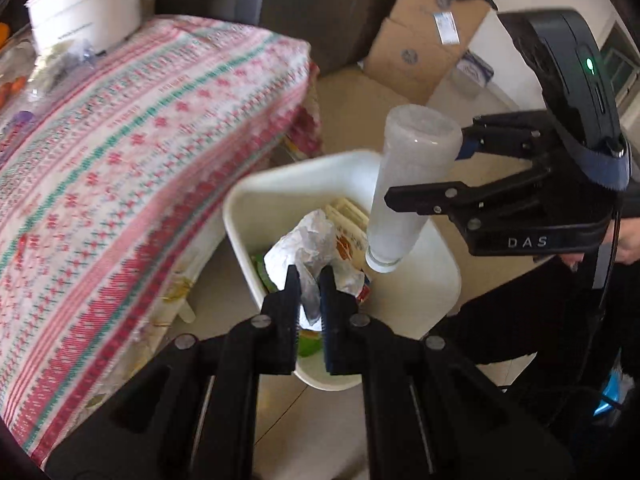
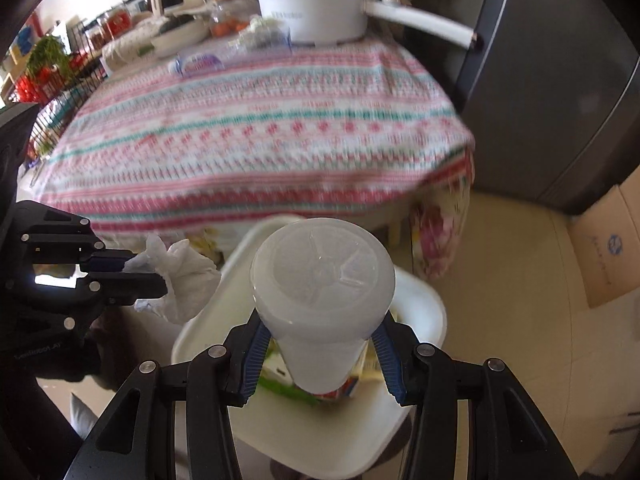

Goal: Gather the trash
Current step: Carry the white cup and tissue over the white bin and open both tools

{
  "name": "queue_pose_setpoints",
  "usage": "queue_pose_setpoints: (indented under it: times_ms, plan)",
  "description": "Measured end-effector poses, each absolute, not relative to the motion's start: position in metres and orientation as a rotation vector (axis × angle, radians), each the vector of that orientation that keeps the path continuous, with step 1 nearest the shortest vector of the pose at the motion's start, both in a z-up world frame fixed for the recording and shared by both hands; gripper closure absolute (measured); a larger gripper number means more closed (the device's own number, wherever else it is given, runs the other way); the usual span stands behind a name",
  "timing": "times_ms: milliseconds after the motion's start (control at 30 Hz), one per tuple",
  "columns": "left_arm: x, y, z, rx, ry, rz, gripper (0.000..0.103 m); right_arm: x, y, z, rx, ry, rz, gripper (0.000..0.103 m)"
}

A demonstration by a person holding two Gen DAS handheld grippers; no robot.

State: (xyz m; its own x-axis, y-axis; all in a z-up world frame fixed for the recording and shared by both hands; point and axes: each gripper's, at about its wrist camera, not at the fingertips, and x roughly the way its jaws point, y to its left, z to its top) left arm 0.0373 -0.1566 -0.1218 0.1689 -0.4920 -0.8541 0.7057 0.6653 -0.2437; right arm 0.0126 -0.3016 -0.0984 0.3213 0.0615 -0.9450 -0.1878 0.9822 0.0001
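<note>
My left gripper (image 1: 310, 280) is shut on a crumpled white tissue (image 1: 312, 240) and holds it over the white trash bin (image 1: 436, 276) on the floor. In the right wrist view the left gripper (image 2: 148, 270) shows at the left with the tissue (image 2: 184, 280) sticking out of it. My right gripper (image 2: 320, 344) is shut on a frosted plastic bottle (image 2: 320, 280), held upside down over the bin (image 2: 424, 308). In the left wrist view the right gripper (image 1: 424, 172) holds the bottle (image 1: 408, 184) mouth down. Paper and packaging lie in the bin.
A table with a pink and green patterned cloth (image 2: 256, 128) stands beside the bin, with a white pot (image 2: 316, 4), jars and an orange at its far side. A grey fridge (image 2: 560, 80) and cardboard boxes (image 1: 424, 40) stand on the tiled floor.
</note>
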Motion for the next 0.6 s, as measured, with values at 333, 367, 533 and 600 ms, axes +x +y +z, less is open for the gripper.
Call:
queue_pose_setpoints:
  times_ms: [333,367,533,600]
  plan:
    - [0.025,-0.192,-0.161,0.375,1.144,-0.874,0.091,0.011,-0.322,-0.151,-0.064,1.412,0.146,0.053]
    - [0.025,-0.193,-0.163,0.384,1.151,-0.867,0.090,0.012,-0.324,-0.154,-0.061,1.422,0.144,0.053]
    - [0.027,-0.192,-0.161,0.392,1.156,-0.848,0.074,0.013,-0.331,-0.163,-0.038,1.448,0.130,0.053]
    - [0.027,-0.189,-0.156,0.386,1.149,-0.841,0.061,0.013,-0.333,-0.165,-0.039,1.451,0.121,0.053]
